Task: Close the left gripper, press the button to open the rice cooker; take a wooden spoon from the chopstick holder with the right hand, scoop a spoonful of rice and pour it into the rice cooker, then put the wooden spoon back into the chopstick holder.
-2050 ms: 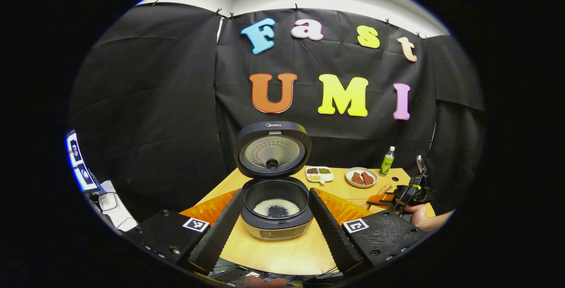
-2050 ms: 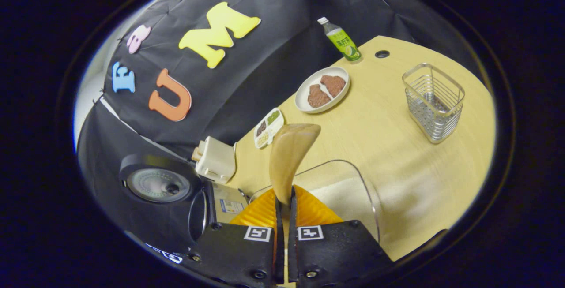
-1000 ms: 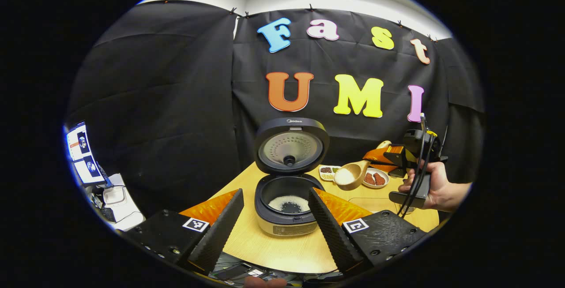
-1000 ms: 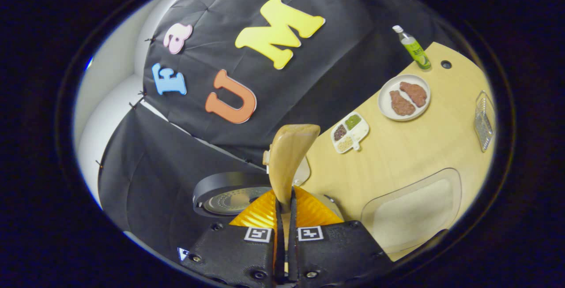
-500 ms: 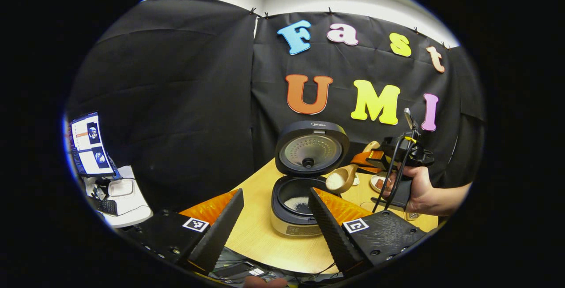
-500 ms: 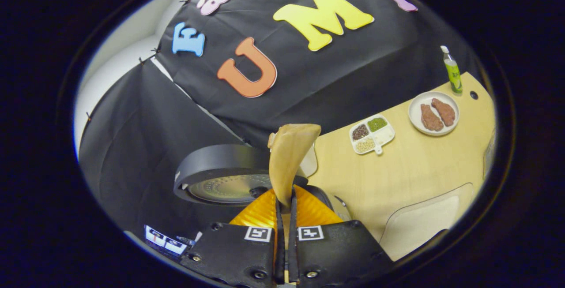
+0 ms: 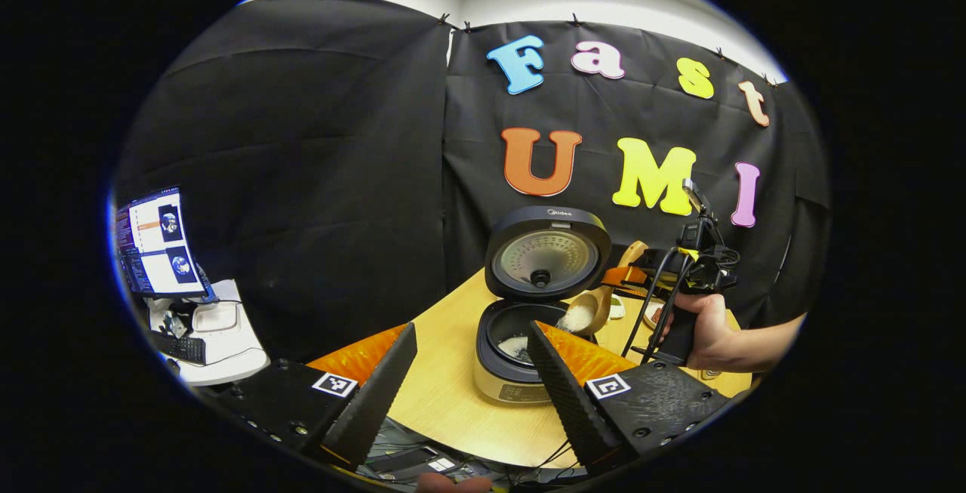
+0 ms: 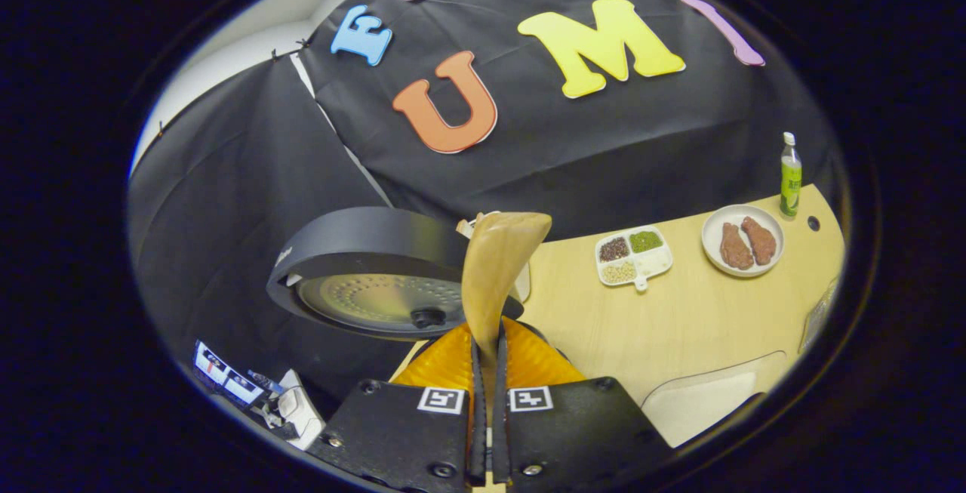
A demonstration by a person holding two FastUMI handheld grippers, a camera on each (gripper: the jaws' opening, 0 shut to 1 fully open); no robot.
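We note the table (image 7: pixel 441 395) carrying the rice cooker (image 7: pixel 507 357), lid up. Right claw (image 8: pixel 487 349), fingers pinched on the wooden spoon (image 7: pixel 587 310), holds its rice-filled bowl tilted over the cooker's right rim. Left claw (image 7: pixel 472 361) gapes wide, empty, before the cooker.

The right gripper (image 8: pixel 487 342) clamps the wooden spoon (image 8: pixel 496 274) by its handle, bowl rising just beside the rice cooker's raised lid (image 8: pixel 377 281). Farther off on the table (image 8: pixel 679 319): a divided dish (image 8: pixel 634 255) (grains and beans), a meat plate (image 8: pixel 742 240), a green bottle (image 8: pixel 790 167).
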